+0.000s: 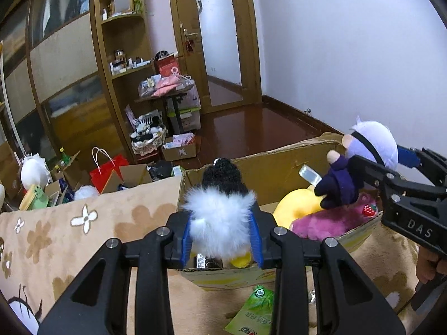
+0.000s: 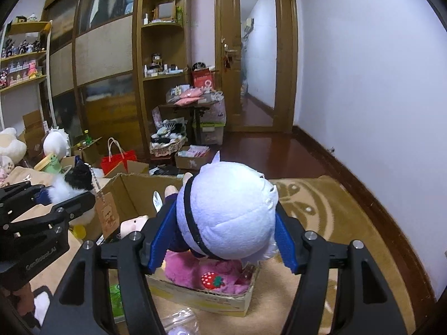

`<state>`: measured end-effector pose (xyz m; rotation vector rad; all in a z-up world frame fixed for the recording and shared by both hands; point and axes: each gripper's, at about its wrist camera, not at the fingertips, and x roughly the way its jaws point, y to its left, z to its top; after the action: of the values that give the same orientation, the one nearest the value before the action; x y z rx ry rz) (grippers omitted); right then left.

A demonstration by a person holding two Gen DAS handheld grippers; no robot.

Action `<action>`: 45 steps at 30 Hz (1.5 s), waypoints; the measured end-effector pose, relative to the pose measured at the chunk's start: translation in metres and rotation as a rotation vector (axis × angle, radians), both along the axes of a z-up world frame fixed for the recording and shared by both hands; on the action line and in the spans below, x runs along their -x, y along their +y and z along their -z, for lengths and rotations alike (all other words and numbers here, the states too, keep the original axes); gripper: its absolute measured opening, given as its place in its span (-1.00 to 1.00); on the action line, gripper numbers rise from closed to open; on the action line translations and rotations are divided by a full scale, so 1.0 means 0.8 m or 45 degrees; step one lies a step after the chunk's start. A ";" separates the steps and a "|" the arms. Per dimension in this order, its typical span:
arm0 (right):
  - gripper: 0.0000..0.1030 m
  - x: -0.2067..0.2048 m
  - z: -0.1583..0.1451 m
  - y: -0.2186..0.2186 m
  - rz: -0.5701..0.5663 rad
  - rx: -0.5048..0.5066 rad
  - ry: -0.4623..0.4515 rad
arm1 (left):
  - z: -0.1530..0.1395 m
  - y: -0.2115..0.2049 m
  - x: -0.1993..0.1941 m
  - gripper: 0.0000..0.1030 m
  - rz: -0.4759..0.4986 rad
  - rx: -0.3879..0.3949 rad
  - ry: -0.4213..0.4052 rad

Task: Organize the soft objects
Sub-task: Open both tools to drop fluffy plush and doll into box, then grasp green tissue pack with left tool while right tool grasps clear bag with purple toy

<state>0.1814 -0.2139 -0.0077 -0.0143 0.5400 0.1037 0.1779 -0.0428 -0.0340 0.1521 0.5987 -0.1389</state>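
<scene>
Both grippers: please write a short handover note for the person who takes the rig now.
Left gripper: shut on the black-and-white fluffy toy, held over the cardboard box.
Right gripper: shut on the white-haired doll, also above the box.
Done: pink strawberry plush and yellow plush lie in the box.
Left: put both held toys in the box.

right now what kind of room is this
Probably a lived-in bedroom or spare room at home: a wooden wardrobe with curved corner shelves, a wooden door, and plush toys in a cardboard box on a carpet.
</scene>
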 end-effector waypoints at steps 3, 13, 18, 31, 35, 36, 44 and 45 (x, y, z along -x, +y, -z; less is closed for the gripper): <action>0.36 -0.005 0.007 -0.002 -0.016 -0.034 0.038 | 0.005 0.004 -0.007 -0.33 -0.016 0.013 0.033; 0.85 -0.001 0.009 -0.007 -0.030 -0.074 0.041 | 0.012 0.017 -0.012 0.25 -0.046 0.050 0.082; 0.87 -0.001 0.010 -0.013 -0.028 -0.123 0.069 | 0.011 0.020 -0.009 0.43 -0.052 0.041 0.081; 1.00 0.033 -0.002 -0.022 -0.002 -0.120 0.098 | 0.008 0.036 0.032 0.76 -0.041 0.050 0.185; 1.00 0.049 -0.009 -0.024 -0.008 -0.114 0.099 | 0.004 0.036 0.051 0.78 -0.033 0.024 0.207; 1.00 0.052 -0.009 -0.025 -0.014 -0.115 0.101 | 0.005 0.037 0.055 0.79 -0.031 0.012 0.216; 1.00 0.079 -0.003 -0.024 -0.024 -0.090 0.165 | 0.005 0.037 0.076 0.88 -0.007 -0.010 0.277; 1.00 0.081 -0.002 -0.023 -0.027 -0.087 0.172 | 0.007 0.037 0.076 0.89 -0.001 -0.013 0.285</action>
<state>0.1165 -0.2322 -0.0059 0.0542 0.6708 0.1444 0.1170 -0.0135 -0.0395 0.1468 0.8229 -0.1530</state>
